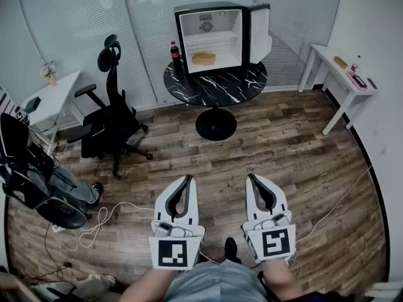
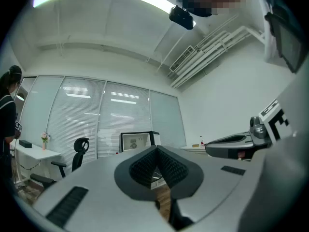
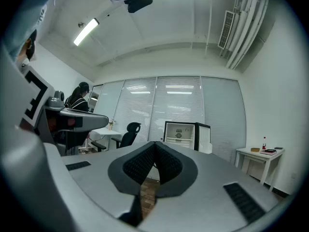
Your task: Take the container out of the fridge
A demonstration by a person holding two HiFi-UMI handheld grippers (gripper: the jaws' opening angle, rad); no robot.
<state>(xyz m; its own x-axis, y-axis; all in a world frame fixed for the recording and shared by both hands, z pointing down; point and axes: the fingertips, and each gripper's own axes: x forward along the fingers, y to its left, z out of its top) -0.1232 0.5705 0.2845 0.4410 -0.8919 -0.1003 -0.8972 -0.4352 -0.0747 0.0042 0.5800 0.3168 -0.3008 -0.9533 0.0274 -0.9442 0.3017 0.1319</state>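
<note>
Tan container [image 1: 203, 58] lies on the bottom of the small fridge [image 1: 208, 7], below the single shelf, with nothing else close around it. Fridge door [image 1: 259, 33] stands swung wide to the right, so the opening faces the room and a reach inside looks unobstructed.

Fridge sits on a round black marble tabletop [image 1: 220, 88]. Cola bottle [image 1: 175, 58] upright just beside the fridge's left wall.

Left tool [image 1: 186, 180] and right tool [image 1: 252, 178] are held low by the person's waist, side by side over the wood floor [image 1: 283, 150], well apart from the tabletop. Each has its jaws pressed together with nothing between them. Probably a plain carrying posture: pointed toward the fridge, closed because nothing is within reach.

Judgement: the task has not started. It calls for a walk forward and spreading one tool. Office chair [image 1: 110, 106] stands off left, clear of the straight path.
</note>
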